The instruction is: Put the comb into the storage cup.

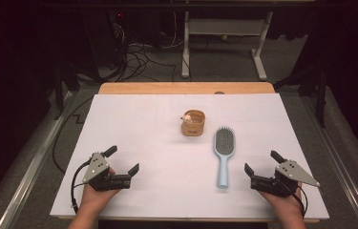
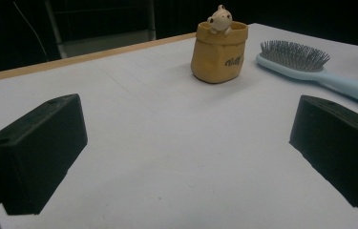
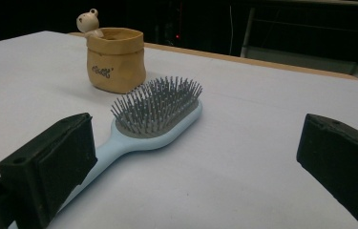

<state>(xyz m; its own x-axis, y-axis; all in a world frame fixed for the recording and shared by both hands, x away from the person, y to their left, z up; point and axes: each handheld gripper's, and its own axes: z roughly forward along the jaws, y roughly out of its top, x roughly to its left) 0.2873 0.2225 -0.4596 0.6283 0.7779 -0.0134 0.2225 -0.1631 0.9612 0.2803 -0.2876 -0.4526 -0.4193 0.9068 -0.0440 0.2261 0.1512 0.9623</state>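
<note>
- A white sheet (image 1: 143,143) covers the wooden table (image 1: 186,88); grey floor lies around it, with a tangle of cables (image 1: 133,57) and a white desk frame (image 1: 224,43) at twelve o'clock in the dark room.
- The tan pot (image 1: 194,123) shaped like a paper bag, with a small animal figure (image 1: 186,118) on its rim, carries dark cursive lettering, too small to read.
- The light-blue hairbrush (image 1: 224,152) lies flat, bristles up, head toward twelve o'clock and handle toward six, just at four o'clock of the pot.
- The right gripper (image 1: 264,168) rests at the sheet's near edge with its jaws spread wide and empty; the brush handle ends near its left jaw, not touching.
- The left gripper (image 1: 121,160) is likewise released, holding nothing, with the brush well apart at three o'clock.
</note>
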